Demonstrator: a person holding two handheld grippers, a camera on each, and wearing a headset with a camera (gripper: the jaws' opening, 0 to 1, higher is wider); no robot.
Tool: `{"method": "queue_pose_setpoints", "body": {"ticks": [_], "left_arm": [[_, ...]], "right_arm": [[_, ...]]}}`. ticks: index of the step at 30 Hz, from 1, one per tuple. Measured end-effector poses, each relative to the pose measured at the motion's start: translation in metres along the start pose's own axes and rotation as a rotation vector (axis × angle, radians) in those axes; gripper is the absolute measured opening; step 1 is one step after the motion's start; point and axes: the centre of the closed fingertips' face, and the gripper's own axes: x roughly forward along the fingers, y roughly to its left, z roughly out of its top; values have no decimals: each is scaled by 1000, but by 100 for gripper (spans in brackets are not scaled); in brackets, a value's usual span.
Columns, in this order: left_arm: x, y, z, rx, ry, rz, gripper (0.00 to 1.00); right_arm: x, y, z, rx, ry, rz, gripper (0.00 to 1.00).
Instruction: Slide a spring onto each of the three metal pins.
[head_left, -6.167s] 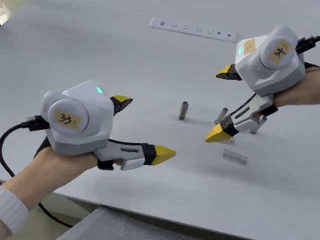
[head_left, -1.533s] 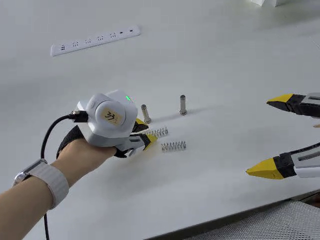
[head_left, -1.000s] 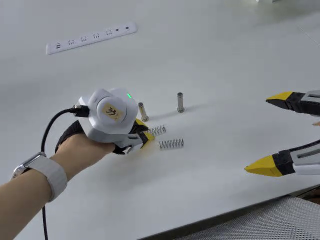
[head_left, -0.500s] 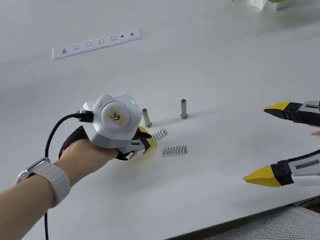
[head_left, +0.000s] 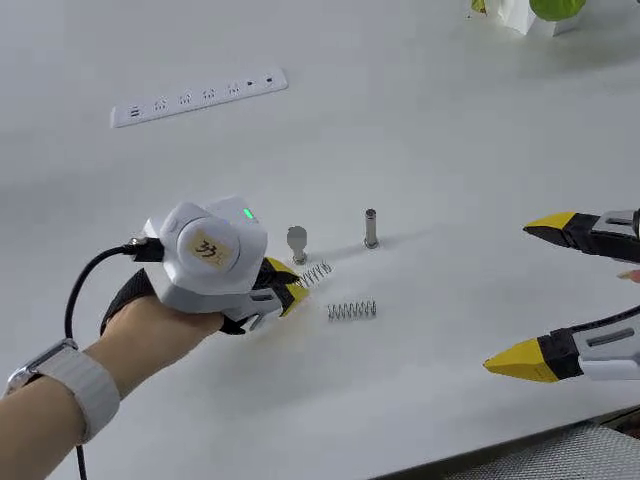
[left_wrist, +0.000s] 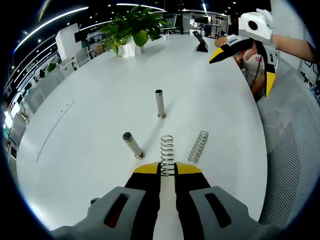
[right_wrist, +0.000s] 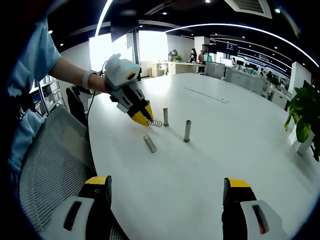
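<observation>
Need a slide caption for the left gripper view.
Left gripper grips one spring by its end, facing two metal pins; a second spring lies loose alongside.

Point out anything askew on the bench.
The nearer pin leans over beside the left gripper, which pinches a spring; the far pin stands upright. A second spring lies loose on its side.
</observation>
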Motion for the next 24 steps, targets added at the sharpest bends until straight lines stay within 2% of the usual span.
{"method": "queue_pose_setpoints", "body": {"ticks": [8, 13, 15, 19, 24], "left_arm": [[-19, -9, 2, -8, -40, -6, 7], [-29, -18, 12, -6, -91, -15, 7], [-33, -23, 17, -9, -119, -30, 7], [-42, -36, 28, 22, -168, -54, 7], [-47, -46, 34, 37, -191, -78, 7]], "right_arm": [[3, 5, 11, -21, -11, 14, 91], [7, 6, 19, -44, -18, 21, 91], [8, 7, 22, -48, -23, 26, 91], [10, 10, 32, -75, -28, 40, 90], [13, 15, 41, -114, -26, 63, 89]]}}
